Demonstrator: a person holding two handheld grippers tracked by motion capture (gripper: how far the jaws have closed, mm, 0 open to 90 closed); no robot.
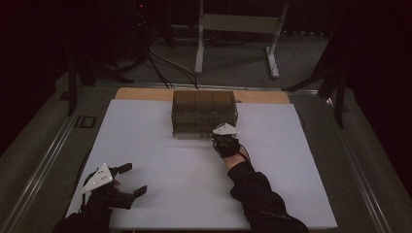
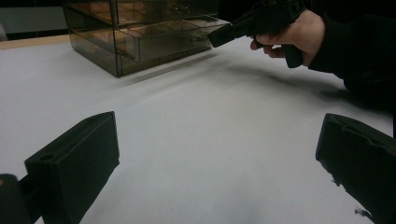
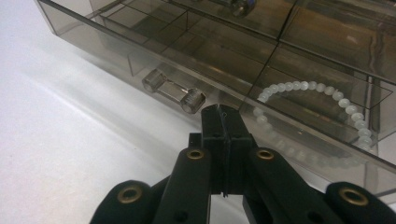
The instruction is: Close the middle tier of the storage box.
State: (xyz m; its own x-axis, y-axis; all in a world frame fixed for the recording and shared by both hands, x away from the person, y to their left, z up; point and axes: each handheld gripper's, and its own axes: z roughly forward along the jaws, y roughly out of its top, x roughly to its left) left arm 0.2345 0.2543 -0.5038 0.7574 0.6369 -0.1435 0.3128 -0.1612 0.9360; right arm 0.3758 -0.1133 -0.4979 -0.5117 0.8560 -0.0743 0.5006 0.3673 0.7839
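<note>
A smoky see-through drawer box [image 1: 204,114] stands at the far middle of the white table top [image 1: 184,170]. My right gripper [image 1: 216,137] is shut with nothing between its jaws. Its tips [image 3: 219,112] sit low against the box front, just right of a clear drawer handle [image 3: 173,91]. A white bead bracelet [image 3: 317,100] lies inside the drawer behind the tips. My left gripper [image 1: 133,179] rests open at the near left corner, well away from the box. In the left gripper view, the jaws of the left gripper [image 2: 217,135] stand wide over bare table, with the box [image 2: 140,37] and right gripper [image 2: 229,32] farther off.
A wooden strip [image 1: 141,93] edges the table behind the box. On the floor beyond stand a white metal frame [image 1: 238,29], dark cables [image 1: 160,63] and black stand legs [image 1: 335,82]. My right sleeve [image 1: 260,194] lies across the near right of the table.
</note>
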